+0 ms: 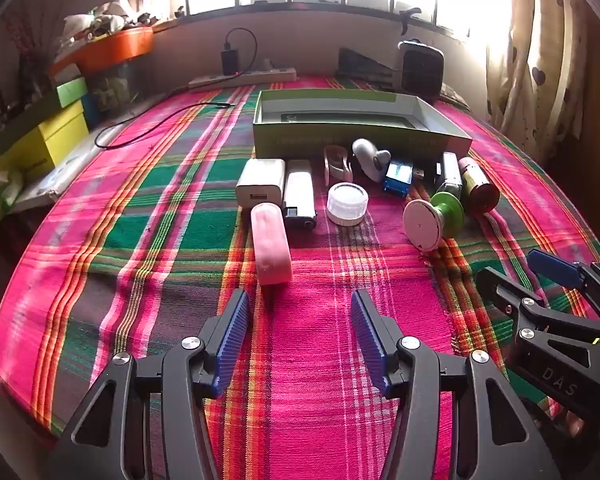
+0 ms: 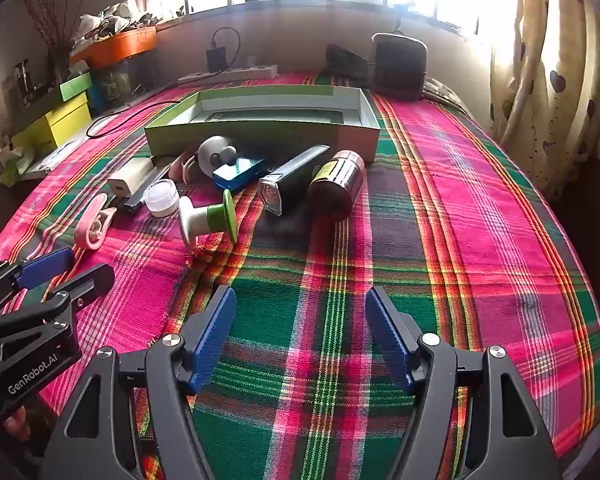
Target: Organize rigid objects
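I see both grippers spread wide, empty | left gripper (image 1: pixel 296 332) nearer: pink clip (image 1: pixel 271 243) lies just ahead, slightly left, long axis running away from me | right gripper (image 2: pixel 300 336) well short of the row before the open green box (image 1: pixel 360 124).

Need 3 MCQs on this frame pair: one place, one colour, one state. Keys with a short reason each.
1. Where is the pink clip?
A. in the box
B. on the cloth, ahead of the left gripper
C. between the right gripper's fingers

2. What colour is the open box outside?
A. green
B. orange
C. black

3. What state is the left gripper in?
A. shut on the white cap
B. shut, holding nothing
C. open, holding nothing

Key: 1 B, it lies on the plaid cloth just past the fingertips. 2 A, its walls are green. 3 C, only cloth shows between the jaws.
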`<action>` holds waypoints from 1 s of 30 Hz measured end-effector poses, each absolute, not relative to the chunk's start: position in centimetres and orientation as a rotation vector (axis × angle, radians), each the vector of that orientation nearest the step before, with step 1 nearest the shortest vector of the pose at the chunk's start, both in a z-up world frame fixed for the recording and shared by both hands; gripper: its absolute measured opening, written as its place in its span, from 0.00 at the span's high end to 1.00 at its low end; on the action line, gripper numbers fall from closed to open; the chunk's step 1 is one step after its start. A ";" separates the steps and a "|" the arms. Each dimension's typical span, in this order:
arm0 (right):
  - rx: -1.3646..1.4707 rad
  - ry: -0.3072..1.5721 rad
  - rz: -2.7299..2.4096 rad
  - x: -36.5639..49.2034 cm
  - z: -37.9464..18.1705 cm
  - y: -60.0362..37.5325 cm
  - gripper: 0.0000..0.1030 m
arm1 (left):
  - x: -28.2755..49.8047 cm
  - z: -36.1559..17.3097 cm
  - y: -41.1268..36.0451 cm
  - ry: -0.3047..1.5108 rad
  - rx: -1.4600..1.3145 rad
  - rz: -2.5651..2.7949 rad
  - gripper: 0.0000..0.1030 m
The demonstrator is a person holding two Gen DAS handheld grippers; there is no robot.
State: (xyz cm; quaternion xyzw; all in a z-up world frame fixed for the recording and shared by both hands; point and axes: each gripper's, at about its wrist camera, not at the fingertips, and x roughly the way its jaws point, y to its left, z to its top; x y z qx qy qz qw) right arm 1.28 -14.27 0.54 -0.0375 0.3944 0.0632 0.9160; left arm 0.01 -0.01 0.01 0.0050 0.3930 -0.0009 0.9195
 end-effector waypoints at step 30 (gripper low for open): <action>-0.072 0.784 0.136 0.5 0.6 -14.1 0.34 | -0.7 0.4 0.1 0.779 0.002 0.009 0.50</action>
